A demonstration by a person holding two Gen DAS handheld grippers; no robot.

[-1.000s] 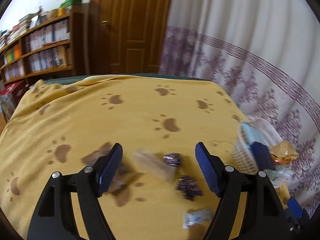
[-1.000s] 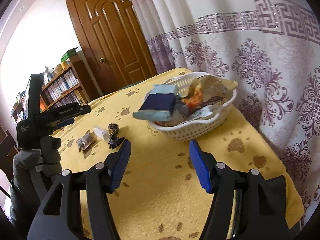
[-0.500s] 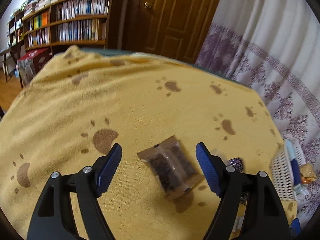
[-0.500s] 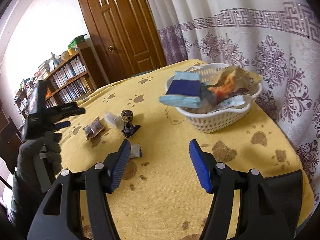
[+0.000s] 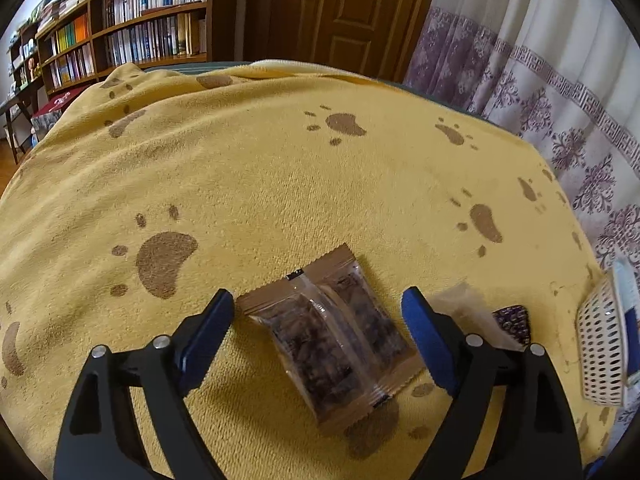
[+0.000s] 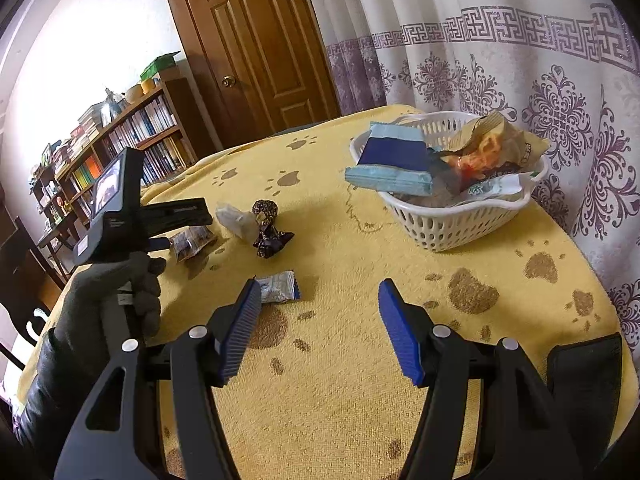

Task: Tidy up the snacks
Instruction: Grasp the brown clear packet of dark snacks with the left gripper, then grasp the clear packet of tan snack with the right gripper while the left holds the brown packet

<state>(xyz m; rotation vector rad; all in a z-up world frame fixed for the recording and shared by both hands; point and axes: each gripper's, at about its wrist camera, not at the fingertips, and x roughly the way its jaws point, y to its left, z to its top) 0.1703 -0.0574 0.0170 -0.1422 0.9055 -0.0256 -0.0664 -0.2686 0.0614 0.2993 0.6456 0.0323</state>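
**Brown packet between parted left fingers**

Lying flat on the yellow paw-print blanket (image 5: 280,184), toward its near edge: a brown snack packet (image 5: 334,340) with a clear window showing dark pieces. Long axis running diagonally, far end pointing up-left toward the bookshelf (image 5: 132,36), near end down-right toward the camera. Crimped seams at both short ends.

Left gripper (image 5: 320,320) spread wide, blue pads on either side of the packet and not touching it, nothing held. Just right of it, a pale translucent wrapper (image 5: 468,308) and a dark purple foil sweet (image 5: 512,318).

Seen from the right wrist: white perforated basket (image 6: 460,224) near the blanket's right edge beside the curtain (image 6: 520,80), heaped with a blue-and-pale-blue pack (image 6: 394,164) and crumpled orange-and-tan wrappers (image 6: 492,148). Silver-blue wrapper (image 6: 276,288) lying just beyond the left finger of the right gripper (image 6: 316,320), also parted wide and empty, hovering above bare blanket near its front edge.

Grey-gloved left hand (image 6: 112,292) wrapped round the handle of the other tool, held low at the blanket's left side, pointing across it. Wooden door (image 6: 256,40) behind, shelves of books to the left.
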